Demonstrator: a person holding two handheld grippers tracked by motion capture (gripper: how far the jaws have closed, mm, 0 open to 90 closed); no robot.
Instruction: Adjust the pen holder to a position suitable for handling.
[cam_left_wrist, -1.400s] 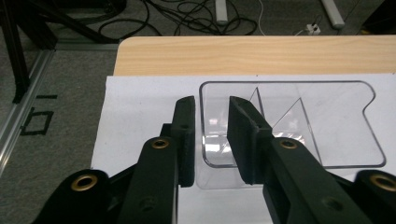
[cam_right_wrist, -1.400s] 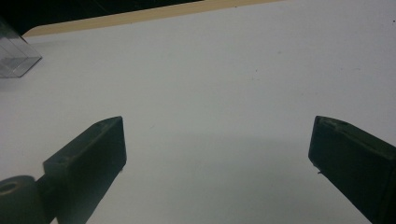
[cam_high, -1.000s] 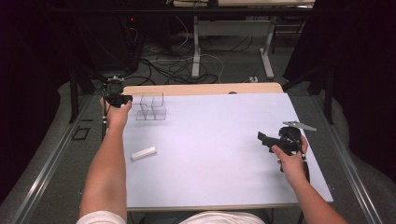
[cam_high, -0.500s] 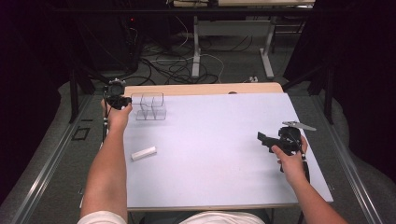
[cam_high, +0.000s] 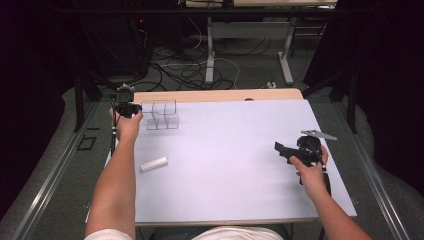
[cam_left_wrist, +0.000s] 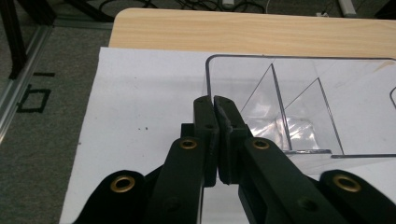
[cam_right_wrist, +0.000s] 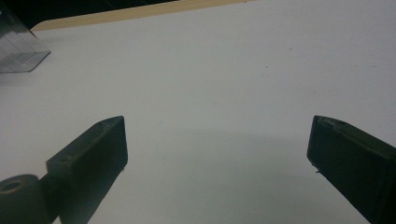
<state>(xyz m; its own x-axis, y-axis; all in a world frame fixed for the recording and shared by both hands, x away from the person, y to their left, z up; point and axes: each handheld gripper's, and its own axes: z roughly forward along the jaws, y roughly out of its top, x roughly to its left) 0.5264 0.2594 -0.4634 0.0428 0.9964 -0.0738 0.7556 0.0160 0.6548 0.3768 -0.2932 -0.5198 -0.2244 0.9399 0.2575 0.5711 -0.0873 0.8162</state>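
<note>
We list a clear plastic organizer (cam_high: 161, 115) standing at the far left corner of the white sheet (cam_high: 230, 165) that covers the tabletop (cam_high: 220, 95). Its long axis runs left to right, parallel to the far edge of the sheet, and its open top faces up. From the left gripper view we count slanted dividers inside the organizer (cam_left_wrist: 299, 107); its right end is cut off by the frame, so we cannot tell how many compartments it has.

The left gripper (cam_high: 125, 106) sits at the organizer's left end. In its own view the jaws of the left gripper (cam_left_wrist: 215, 100) are pressed together on the organizer's near left wall, one jaw outside and one inside. The wall between them is hidden and, being transparent, hard to make out.

A small white stick (cam_high: 153, 164) lies on the sheet nearer the person than the organizer, its long axis slightly slanted from left to right. We cannot tell what it is.

The right gripper (cam_high: 295, 150) is held well to the right of the organizer, pointing left over the sheet. Its jaws are spread wide with bare sheet between them, and the right gripper (cam_right_wrist: 217, 140) view catches one corner of the organizer (cam_right_wrist: 18, 49) at its upper left edge.
</note>
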